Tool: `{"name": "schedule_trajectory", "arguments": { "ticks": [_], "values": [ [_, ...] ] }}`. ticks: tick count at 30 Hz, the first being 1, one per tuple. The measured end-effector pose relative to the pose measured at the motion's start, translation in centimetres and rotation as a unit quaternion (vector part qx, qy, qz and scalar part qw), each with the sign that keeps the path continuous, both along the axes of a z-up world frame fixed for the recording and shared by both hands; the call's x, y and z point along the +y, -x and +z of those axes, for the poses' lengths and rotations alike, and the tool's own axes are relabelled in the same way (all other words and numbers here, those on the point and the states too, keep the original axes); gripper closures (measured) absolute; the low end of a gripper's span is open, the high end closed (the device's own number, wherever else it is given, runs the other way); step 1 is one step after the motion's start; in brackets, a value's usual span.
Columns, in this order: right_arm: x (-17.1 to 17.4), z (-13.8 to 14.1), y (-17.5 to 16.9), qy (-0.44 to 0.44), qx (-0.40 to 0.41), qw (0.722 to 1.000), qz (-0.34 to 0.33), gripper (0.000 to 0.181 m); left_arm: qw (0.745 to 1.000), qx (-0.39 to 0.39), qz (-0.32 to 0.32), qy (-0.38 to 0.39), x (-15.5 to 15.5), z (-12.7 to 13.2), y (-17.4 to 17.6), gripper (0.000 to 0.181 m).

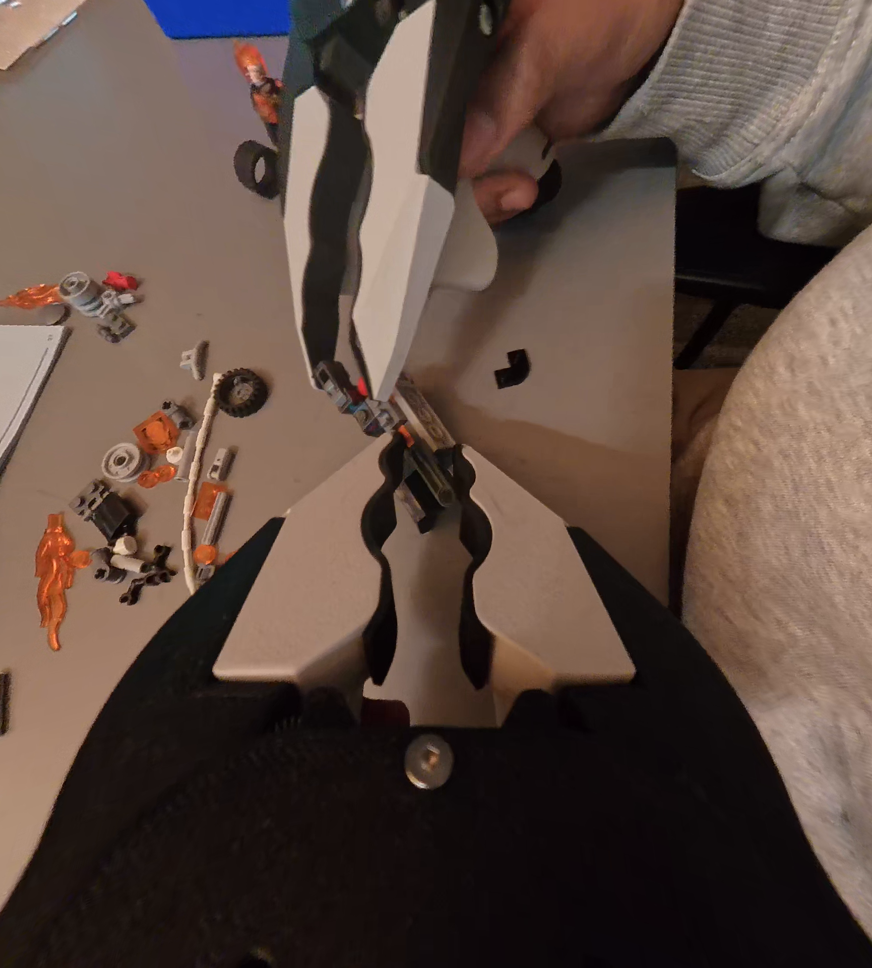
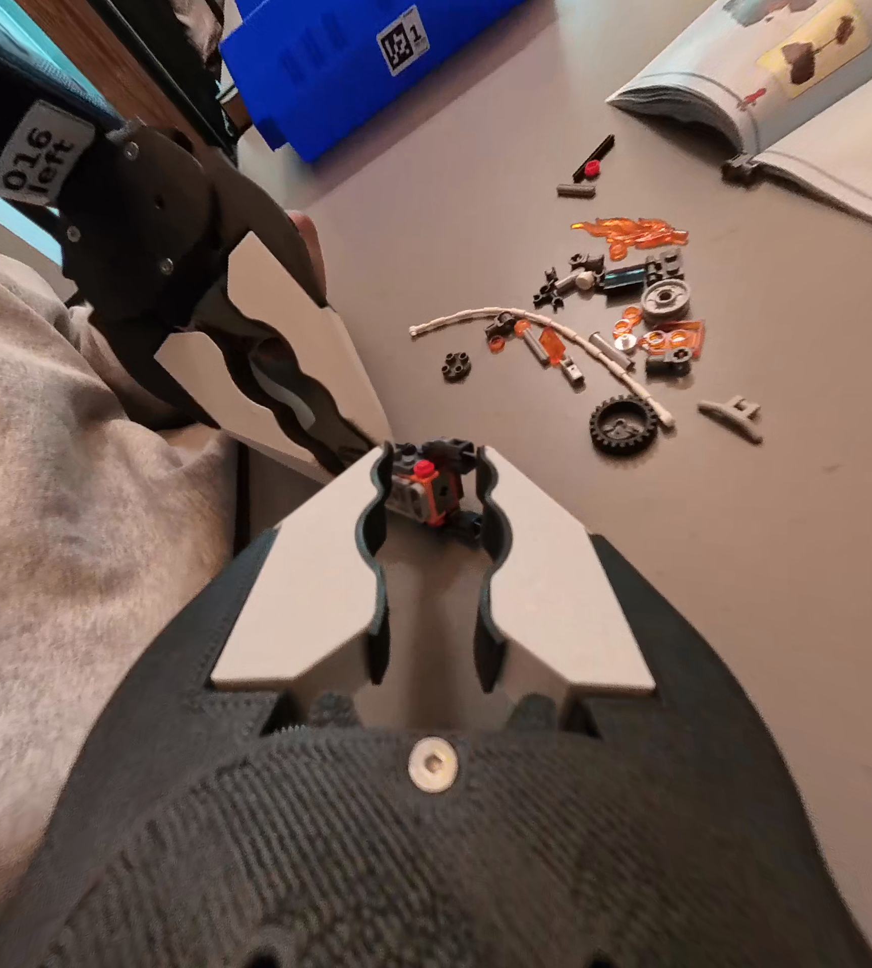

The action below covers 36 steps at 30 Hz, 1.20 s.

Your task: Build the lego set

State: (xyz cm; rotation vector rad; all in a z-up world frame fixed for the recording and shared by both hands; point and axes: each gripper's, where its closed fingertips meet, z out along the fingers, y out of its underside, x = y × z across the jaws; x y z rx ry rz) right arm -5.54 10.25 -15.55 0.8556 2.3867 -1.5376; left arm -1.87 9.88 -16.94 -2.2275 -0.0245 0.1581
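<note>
Over a grey counter (image 2: 476, 157) strewn with loose bricks, both the left gripper (image 1: 426, 455) and right gripper (image 2: 431, 453) pinch the small lego assembly (image 2: 426, 490) between their fingertips.

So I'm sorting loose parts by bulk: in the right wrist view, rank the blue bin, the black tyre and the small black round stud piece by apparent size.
1. blue bin, though it is cropped and farthest
2. black tyre
3. black round stud piece
</note>
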Motion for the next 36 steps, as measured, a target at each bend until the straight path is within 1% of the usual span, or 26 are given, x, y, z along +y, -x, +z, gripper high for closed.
{"name": "schedule_trajectory", "arguments": {
  "ticks": [1, 2, 4, 6, 9, 14, 17, 23, 26, 29, 32, 36],
  "values": [
    [0.0, 0.0, 0.1, -0.004, 0.005, 1.000, -0.003, 0.154, 1.000, -0.001, 0.009, 0.002, -0.1, -0.1, 0.3, 0.161],
    [0.1, 0.0, 0.1, -0.005, 0.011, 1.000, -0.004, 0.157, 1.000, -0.006, 0.017, 0.001, -0.1, -0.2, 0.6, 0.153],
    [0.3, 0.2, 0.2, -0.003, 0.018, 1.000, -0.007, 0.164, 0.999, -0.018, 0.029, 0.005, -0.2, -0.5, 0.9, 0.150],
    [0.2, 0.6, -0.1, 0.010, 0.019, 1.000, -0.001, 0.167, 0.999, -0.015, 0.042, 0.011, -0.4, -0.7, 1.4, 0.148],
    [0.1, 1.0, -0.4, 0.023, 0.025, 0.999, 0.005, 0.170, 0.998, -0.028, 0.057, 0.017, -0.5, -0.9, 1.9, 0.140],
    [0.2, 0.9, -0.4, 0.015, 0.036, 0.999, 0.000, 0.171, 0.996, -0.058, 0.059, 0.023, -0.6, -1.3, 1.9, 0.142],
    [0.5, 0.5, -0.2, -0.004, 0.045, 0.999, -0.005, 0.171, 0.993, -0.088, 0.064, 0.046, -0.8, -2.1, 1.8, 0.144],
    [0.8, 0.3, -0.1, -0.039, 0.099, 0.994, -0.010, 0.171, 0.989, -0.124, 0.073, 0.036, -1.0, -2.0, 2.0, 0.148],
    [1.5, 0.3, 0.2, -0.060, 0.114, 0.991, -0.031, 0.162, 0.990, -0.116, 0.078, 0.036, -1.0, -2.0, 2.1, 0.148],
    [2.4, 0.9, 0.1, -0.061, 0.115, 0.990, -0.061, 0.155, 0.990, -0.103, 0.091, 0.031, -1.1, -1.8, 2.5, 0.148],
    [3.5, 0.8, -1.2, -0.076, 0.113, 0.988, -0.079, 0.156, 0.990, -0.095, 0.105, 0.019, -1.2, -1.4, 3.0, 0.148],
    [4.7, -1.3, -4.4, -0.142, 0.121, 0.981, -0.053, 0.154, 0.989, -0.086, 0.116, 0.019, -1.3, -1.4, 3.3, 0.148]
  ]
}}
